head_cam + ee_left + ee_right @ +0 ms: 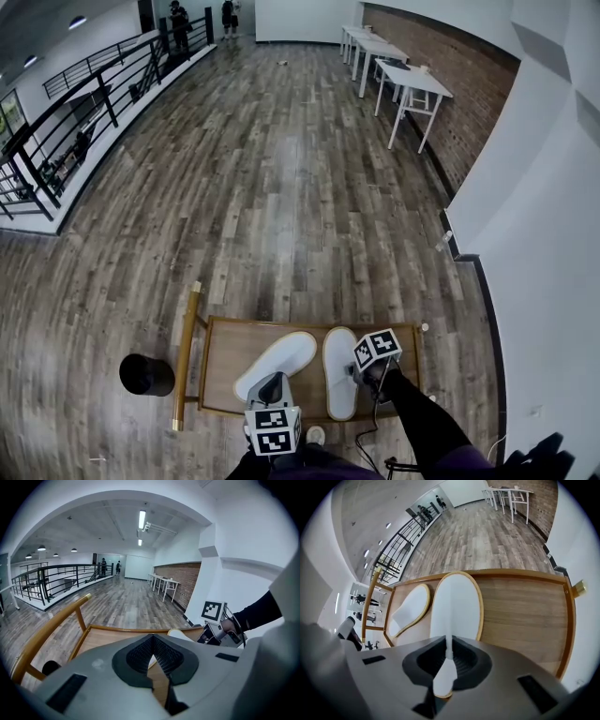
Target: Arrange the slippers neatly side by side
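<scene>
Slippers lie on the wooden table [223, 349]. The left slipper [281, 361] sits angled and the right slipper [339, 370] straight, close beside it, toes toward the table's far edge. At the near edge, the right gripper [448, 645] has its jaws pinched on the right slipper's heel. The left gripper [152, 643] hangs over the left slipper's heel, jaws together and apparently empty. A black bin [147, 374] stands off the table's left end.
</scene>
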The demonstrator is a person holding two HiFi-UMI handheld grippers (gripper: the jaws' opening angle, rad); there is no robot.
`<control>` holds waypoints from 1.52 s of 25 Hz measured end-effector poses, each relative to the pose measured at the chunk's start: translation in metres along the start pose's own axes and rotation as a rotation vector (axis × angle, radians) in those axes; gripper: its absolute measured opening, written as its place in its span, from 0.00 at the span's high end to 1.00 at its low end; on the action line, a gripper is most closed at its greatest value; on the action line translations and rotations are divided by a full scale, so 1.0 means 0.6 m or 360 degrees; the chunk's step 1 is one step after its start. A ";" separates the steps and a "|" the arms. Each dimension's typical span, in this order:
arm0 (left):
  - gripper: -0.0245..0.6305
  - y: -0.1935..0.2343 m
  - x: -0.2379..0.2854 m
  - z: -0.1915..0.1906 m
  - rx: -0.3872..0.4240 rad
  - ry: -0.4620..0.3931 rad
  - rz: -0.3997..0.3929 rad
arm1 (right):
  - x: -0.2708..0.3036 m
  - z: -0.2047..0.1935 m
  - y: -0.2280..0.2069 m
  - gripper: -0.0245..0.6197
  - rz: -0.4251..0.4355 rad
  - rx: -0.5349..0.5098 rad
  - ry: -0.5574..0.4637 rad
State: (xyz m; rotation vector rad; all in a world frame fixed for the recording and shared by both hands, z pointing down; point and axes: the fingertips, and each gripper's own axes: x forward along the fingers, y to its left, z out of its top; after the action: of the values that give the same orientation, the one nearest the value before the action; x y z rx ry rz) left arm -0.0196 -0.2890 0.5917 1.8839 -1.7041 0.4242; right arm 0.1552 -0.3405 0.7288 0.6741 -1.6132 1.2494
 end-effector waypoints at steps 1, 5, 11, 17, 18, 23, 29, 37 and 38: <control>0.96 0.000 0.001 -0.001 0.0000 0.0002 0.0001 | 0.001 0.000 -0.001 0.93 -0.0002 0.0008 0.0001; 0.96 0.002 0.004 -0.002 -0.0001 0.0012 0.0004 | 0.003 0.001 -0.002 0.93 0.0002 0.0008 -0.0005; 0.96 0.003 0.008 -0.001 0.0000 0.0023 0.0009 | 0.004 0.005 -0.001 0.93 0.0019 -0.0002 -0.0015; 0.96 0.003 0.009 -0.001 -0.0007 0.0027 0.0013 | 0.003 0.006 0.004 0.88 0.0075 -0.0004 -0.0004; 0.96 0.003 0.010 -0.002 -0.0008 0.0025 0.0011 | 0.004 0.006 0.005 0.87 0.0084 0.0003 -0.0005; 0.96 0.007 0.010 -0.007 -0.0013 0.0029 0.0008 | -0.001 0.003 0.004 0.87 0.0052 -0.0034 -0.0003; 0.96 0.017 0.014 -0.005 -0.0062 0.0015 0.0024 | -0.032 0.006 0.007 0.87 0.0024 -0.0083 -0.0079; 0.96 0.027 0.025 -0.014 -0.0093 -0.0014 0.0004 | -0.102 -0.003 0.045 0.87 0.0100 -0.0040 -0.0401; 0.96 0.028 0.028 -0.019 -0.0073 0.0002 0.0002 | -0.109 -0.008 0.050 0.87 0.0092 -0.0034 -0.0439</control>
State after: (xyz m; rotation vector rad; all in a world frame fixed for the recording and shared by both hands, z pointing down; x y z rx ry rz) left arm -0.0321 -0.2963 0.6134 1.8497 -1.7003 0.3834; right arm 0.1568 -0.3342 0.6571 0.8198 -1.8800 1.2191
